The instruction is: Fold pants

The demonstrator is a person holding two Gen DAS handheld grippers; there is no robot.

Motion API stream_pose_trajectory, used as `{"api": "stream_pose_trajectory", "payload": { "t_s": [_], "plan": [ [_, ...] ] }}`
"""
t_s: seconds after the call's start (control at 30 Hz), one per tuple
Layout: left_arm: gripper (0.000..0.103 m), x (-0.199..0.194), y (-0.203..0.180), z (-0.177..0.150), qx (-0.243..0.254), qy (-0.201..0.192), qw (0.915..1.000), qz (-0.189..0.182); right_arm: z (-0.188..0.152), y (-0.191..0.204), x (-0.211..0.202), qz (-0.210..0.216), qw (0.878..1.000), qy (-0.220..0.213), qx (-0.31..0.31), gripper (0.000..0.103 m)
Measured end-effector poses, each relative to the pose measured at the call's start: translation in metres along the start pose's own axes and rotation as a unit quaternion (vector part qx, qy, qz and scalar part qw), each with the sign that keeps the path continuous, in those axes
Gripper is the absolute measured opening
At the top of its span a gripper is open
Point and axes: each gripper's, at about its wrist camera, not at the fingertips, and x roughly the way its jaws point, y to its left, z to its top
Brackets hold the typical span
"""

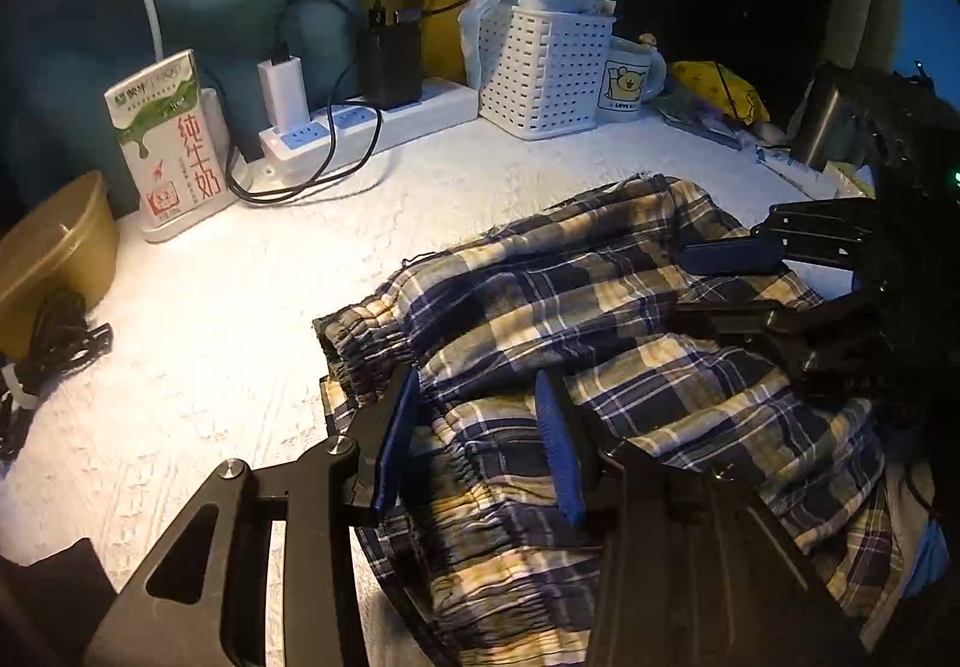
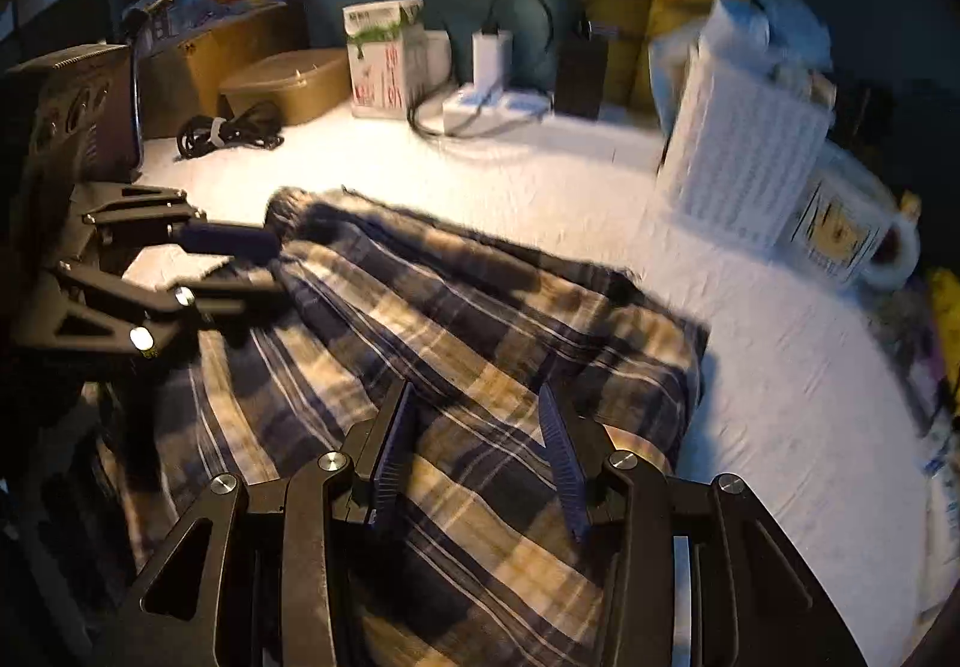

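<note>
1. Left wrist view: your left gripper (image 1: pixel 480 439) hovers over the plaid pants (image 1: pixel 600 319), fingers parted and holding nothing, at the elastic waistband, likely lining up a grip.
2. Right wrist view: your right gripper (image 2: pixel 480 451) hangs likewise open above the pants, which lie bunched on the white table (image 2: pixel 780 397).

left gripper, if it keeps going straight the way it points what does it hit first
Most likely the blue and tan plaid cloth pants, at the gathered waistband between the left gripper fingers; depth is unclear.
</note>
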Motion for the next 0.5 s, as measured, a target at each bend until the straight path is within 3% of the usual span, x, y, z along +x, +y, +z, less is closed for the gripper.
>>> {"api": "stream_pose_trajectory", "payload": {
  "t_s": [0.1,0.23,0.3,0.4,0.5],
  "plan": [
    [0.040,0.002,0.002,-0.001,0.000,-0.002,1.0000,0.004,-0.002,-0.011,-0.005,0.012,1.000,-0.007,0.018,0.045],
    [0.038,-0.001,0.005,0.003,-0.013,0.002,0.9999,0.008,-0.001,-0.027,-0.015,-0.005,0.999,-0.012,0.039,0.045],
    [0.039,-0.008,0.006,0.005,-0.024,-0.004,0.9992,0.032,-0.002,-0.030,-0.022,-0.023,0.999,-0.014,0.042,0.045],
    [0.039,-0.029,0.011,0.007,-0.041,-0.028,0.9980,0.039,-0.008,-0.036,-0.042,-0.084,0.995,-0.014,0.055,0.045],
    [0.039,-0.054,0.007,0.005,-0.044,-0.049,0.9968,0.046,-0.018,-0.037,-0.067,-0.085,0.994,-0.029,0.067,0.045]
  ]
}}
